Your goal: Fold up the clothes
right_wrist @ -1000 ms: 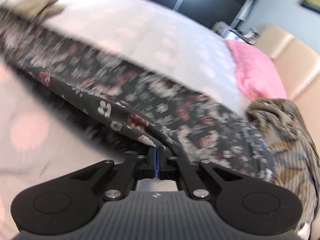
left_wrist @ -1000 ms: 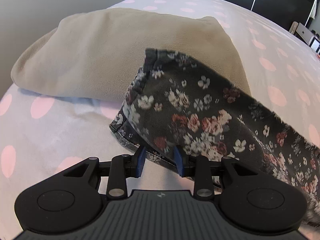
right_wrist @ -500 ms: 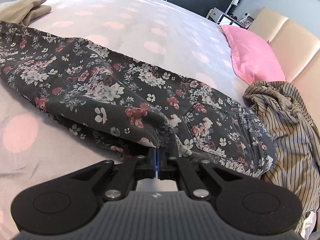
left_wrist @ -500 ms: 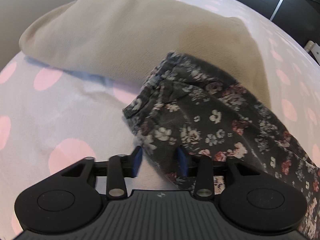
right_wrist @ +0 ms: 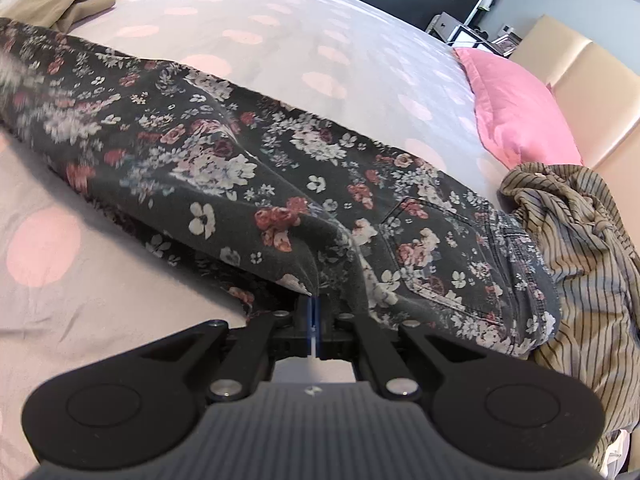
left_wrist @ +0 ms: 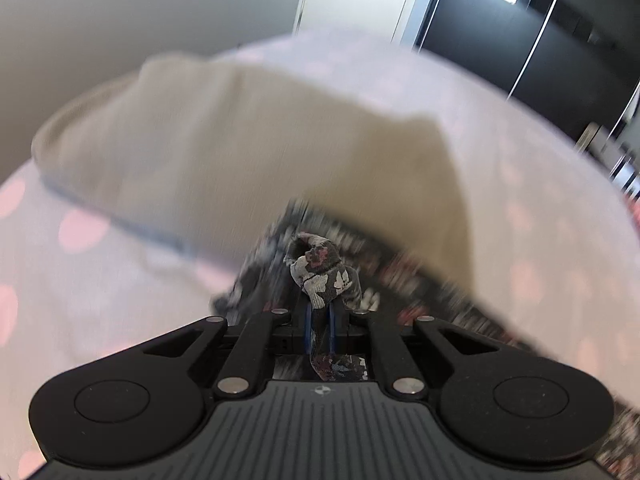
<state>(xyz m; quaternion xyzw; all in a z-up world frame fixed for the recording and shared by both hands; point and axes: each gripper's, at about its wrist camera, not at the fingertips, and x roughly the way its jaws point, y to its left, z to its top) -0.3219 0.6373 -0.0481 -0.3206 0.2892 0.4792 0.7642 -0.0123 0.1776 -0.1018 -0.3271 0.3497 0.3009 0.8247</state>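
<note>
Floral trousers [right_wrist: 248, 168] stretch along the near edge of the bed [right_wrist: 304, 28]; our left gripper [left_wrist: 319, 330] is closing on the hem, our right gripper [right_wrist: 313, 322] pinches the seat, ready to fold.

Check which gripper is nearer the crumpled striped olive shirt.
Right. The right gripper pinches the floral trousers beside the striped shirt; the left gripper, closing on the trousers' far end, sees no shirt.

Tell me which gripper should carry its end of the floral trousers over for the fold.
Left, probably. The left gripper is closing on a bunched end of the floral trousers, lifted off the bed. The right gripper pinches an edge near the back pocket, a likely anchor.
</note>
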